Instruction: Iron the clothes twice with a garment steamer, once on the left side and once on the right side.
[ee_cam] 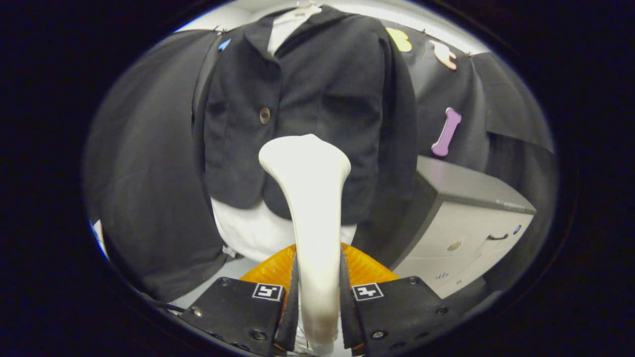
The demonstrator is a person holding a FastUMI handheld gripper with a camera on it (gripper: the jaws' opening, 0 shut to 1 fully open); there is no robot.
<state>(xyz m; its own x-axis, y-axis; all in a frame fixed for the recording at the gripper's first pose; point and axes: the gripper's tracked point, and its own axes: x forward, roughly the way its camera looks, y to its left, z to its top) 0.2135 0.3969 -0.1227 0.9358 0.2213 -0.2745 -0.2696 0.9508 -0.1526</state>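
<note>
1. A dark jacket (317, 99) is hung on a hanger (302, 10) against the booth's black cloth wall (144, 163), straight ahead of the gripper. It is buttoned at the front, and a single button (265, 115) is seen left of its middle.
2. A white shirt (248, 230) is worn under the jacket; its hem is seen below the jacket's lower edge, and its collar shows in the jacket's neck opening.
3. A pale cabinet (466, 233) with a dark top is placed to the right of the jacket, low down, near its right sleeve. A small handle and a round hole are seen on its front.
4. The white steamer (312, 218) is held upright between the fingers. Its narrow handle is clamped low down, and its wide head is raised in front of the jacket's lower middle, just below and right of the button. Whether the head touches the cloth cannot be told.
5. The gripper (315, 302) is closed on the steamer's handle, with both fingers pressed against its sides.
</note>
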